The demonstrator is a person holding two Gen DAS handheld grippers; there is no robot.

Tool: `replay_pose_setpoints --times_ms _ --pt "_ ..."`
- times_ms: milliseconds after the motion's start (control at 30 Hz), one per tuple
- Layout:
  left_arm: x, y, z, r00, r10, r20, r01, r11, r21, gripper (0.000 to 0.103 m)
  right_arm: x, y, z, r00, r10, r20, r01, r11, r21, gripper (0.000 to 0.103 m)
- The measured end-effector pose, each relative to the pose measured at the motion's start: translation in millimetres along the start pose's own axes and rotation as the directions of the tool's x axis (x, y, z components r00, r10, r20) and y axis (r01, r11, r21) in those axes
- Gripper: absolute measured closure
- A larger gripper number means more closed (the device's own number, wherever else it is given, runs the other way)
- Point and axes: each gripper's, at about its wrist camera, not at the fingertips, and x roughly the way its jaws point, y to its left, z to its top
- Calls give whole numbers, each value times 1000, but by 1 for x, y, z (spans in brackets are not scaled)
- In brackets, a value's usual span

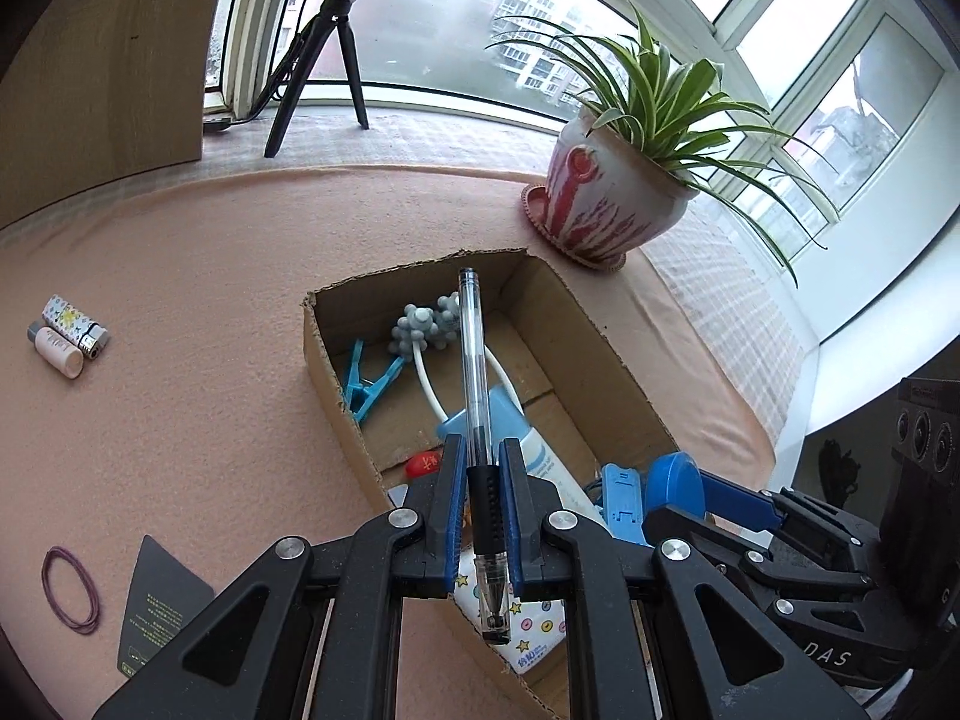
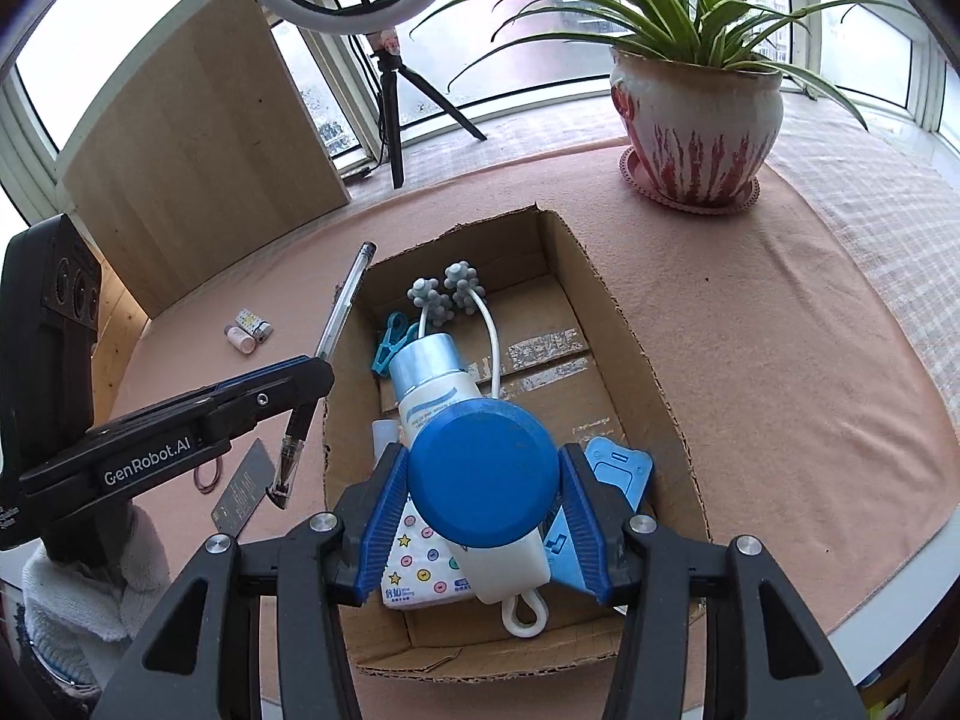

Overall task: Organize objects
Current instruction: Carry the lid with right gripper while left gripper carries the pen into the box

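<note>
Left gripper (image 1: 482, 483) is clamped on a clear pen (image 1: 475, 372), holding it over the cardboard box (image 1: 327, 360). Right gripper (image 2: 483, 501) has its jaws squeezed around a blue-capped bottle (image 2: 483, 474), low over the box's clutter, beside a blue clip (image 2: 393, 348).

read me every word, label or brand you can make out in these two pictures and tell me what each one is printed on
"GenRobot.AI": side of the left tongs.
"DAS": body of the right tongs, partly cut off.
Tissue pack: label characters too small to read.
Black card: fine print too small to read.
White tube: blue print too blurred to read.
</note>
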Motion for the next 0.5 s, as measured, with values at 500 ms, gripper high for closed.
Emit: replay_pose_setpoints --times_ms 500 --pt "6 -5 3 999 51 1 -51 999 17 67 -4 -15 4 1000 11 20 -11 999 44 47"
